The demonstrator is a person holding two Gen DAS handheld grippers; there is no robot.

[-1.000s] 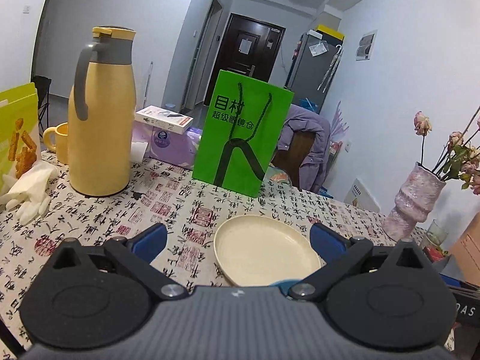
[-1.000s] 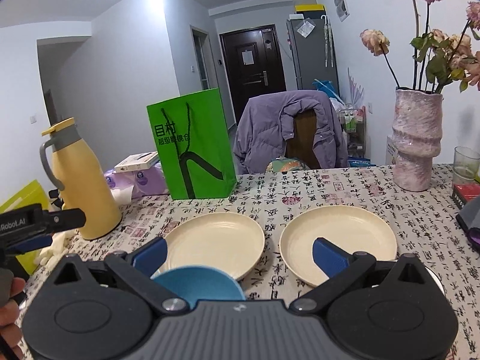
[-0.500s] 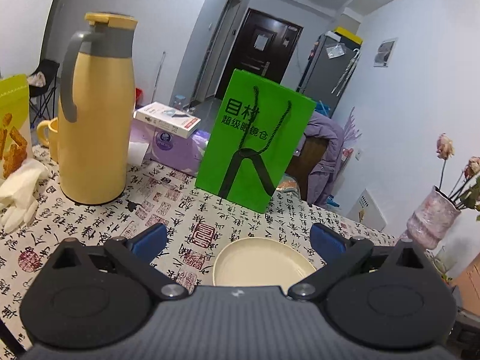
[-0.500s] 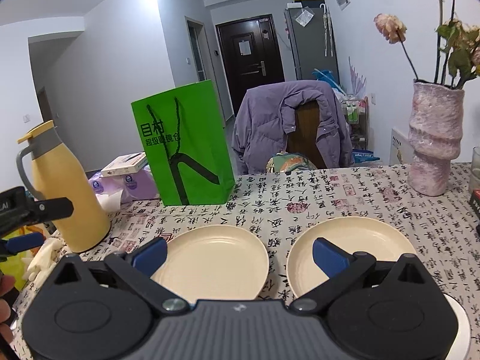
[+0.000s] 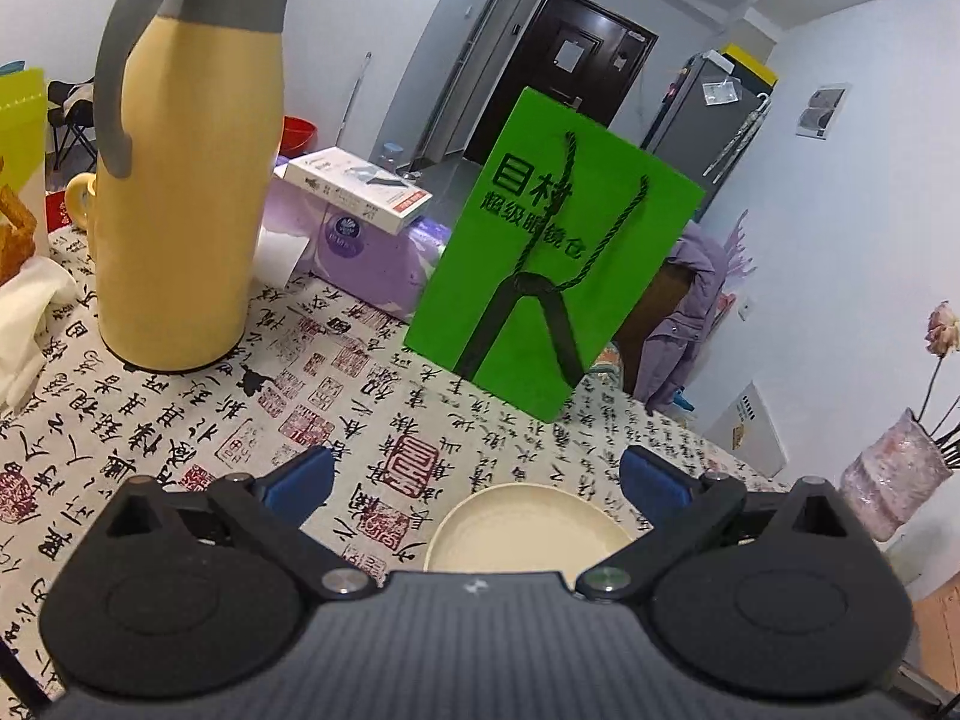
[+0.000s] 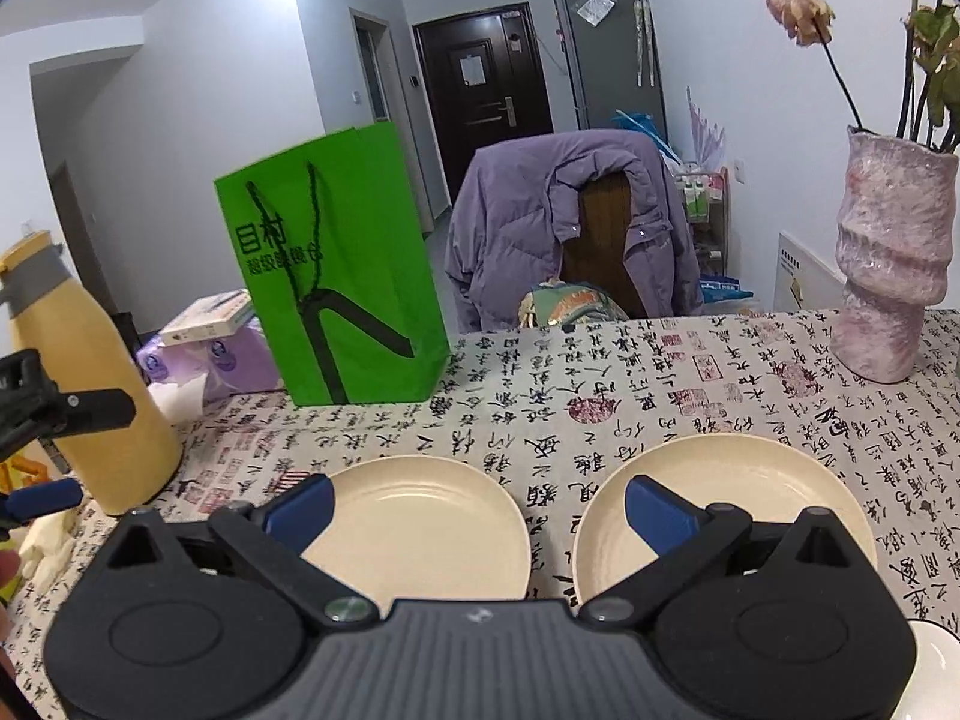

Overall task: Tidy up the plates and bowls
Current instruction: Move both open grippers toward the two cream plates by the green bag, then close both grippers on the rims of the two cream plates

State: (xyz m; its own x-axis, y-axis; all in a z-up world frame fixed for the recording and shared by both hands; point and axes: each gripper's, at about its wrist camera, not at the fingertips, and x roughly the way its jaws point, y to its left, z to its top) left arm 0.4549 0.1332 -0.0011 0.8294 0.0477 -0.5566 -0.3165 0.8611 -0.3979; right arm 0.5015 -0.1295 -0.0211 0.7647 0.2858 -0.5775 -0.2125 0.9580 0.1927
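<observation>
My two cream plates (image 6: 420, 516) (image 6: 756, 480) are looking smooth and matt. The printed cloth over the table (image 6: 660, 384) is lying flat and dull. The green paper bag (image 6: 336, 276) is showing a slight sheen, the pink vase (image 6: 894, 264) a rough, grainy surface.

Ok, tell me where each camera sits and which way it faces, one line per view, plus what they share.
Left wrist: on the left gripper, low over the table, facing the yellow jug, green bag and one cream plate; its own open fingers show.
Right wrist: on the right gripper, facing two cream plates and the vase; its fingers show, the left gripper at the left edge.
Shared: bag, jug, left plate.
</observation>
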